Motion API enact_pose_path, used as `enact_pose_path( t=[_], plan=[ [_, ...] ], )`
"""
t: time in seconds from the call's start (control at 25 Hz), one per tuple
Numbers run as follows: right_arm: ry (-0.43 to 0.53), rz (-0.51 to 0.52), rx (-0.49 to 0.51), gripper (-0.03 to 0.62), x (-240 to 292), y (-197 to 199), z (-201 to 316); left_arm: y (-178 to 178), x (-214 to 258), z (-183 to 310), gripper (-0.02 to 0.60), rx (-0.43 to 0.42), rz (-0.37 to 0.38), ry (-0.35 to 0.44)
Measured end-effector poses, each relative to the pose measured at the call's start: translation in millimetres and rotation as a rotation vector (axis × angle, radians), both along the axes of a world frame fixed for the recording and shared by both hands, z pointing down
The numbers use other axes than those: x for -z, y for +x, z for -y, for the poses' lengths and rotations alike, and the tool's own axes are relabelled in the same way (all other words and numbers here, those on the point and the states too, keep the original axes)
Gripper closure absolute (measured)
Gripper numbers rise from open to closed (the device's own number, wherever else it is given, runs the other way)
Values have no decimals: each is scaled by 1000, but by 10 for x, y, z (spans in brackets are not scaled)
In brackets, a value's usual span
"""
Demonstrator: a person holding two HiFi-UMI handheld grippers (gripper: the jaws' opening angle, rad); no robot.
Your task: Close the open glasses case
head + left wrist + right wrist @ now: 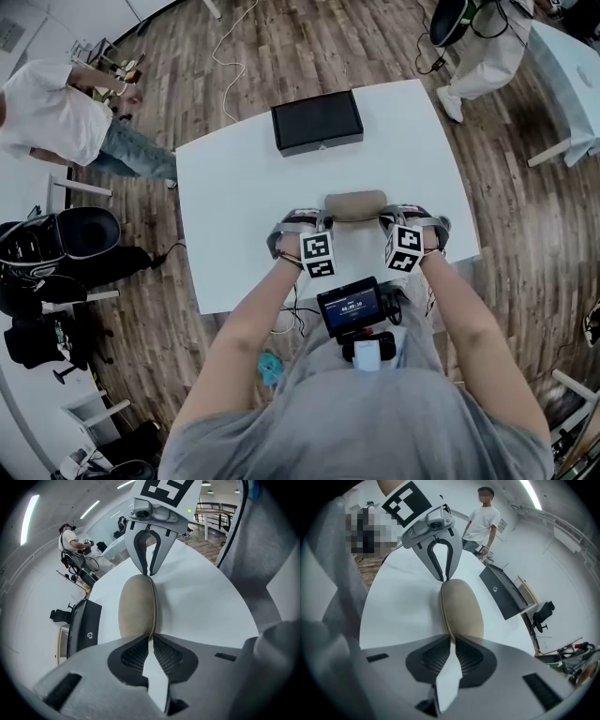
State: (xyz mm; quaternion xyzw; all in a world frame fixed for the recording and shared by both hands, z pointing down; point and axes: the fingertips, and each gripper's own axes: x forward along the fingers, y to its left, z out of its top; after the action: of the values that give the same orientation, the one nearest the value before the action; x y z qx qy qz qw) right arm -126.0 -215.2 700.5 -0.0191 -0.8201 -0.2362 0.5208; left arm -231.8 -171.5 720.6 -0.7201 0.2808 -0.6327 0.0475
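A tan glasses case [355, 204] lies on the white table [234, 187] with its lid down and only a thin seam showing. My left gripper [324, 219] is at its left end and my right gripper [385, 218] at its right end. In the left gripper view the case [136, 606] runs away from my left gripper [151, 640], whose jaws are shut with the seam meeting their tips. In the right gripper view the case [461, 609] likewise meets my shut right gripper [453, 641]. Each view shows the opposite gripper shut at the far end, the right one [149, 572] and the left one [444, 577].
A flat black box [317, 122] lies at the table's far edge, beyond the case. The table's near edge is just behind my grippers. One person [47, 112] is off the table's far left corner, another [487, 47] stands at the far right.
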Motion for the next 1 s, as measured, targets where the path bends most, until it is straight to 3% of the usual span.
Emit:
enact_pose_path(
  t=[1.0],
  plan=[
    [10, 18, -24, 560, -25, -3, 34, 6, -34, 7, 535, -16, 21, -6]
  ],
)
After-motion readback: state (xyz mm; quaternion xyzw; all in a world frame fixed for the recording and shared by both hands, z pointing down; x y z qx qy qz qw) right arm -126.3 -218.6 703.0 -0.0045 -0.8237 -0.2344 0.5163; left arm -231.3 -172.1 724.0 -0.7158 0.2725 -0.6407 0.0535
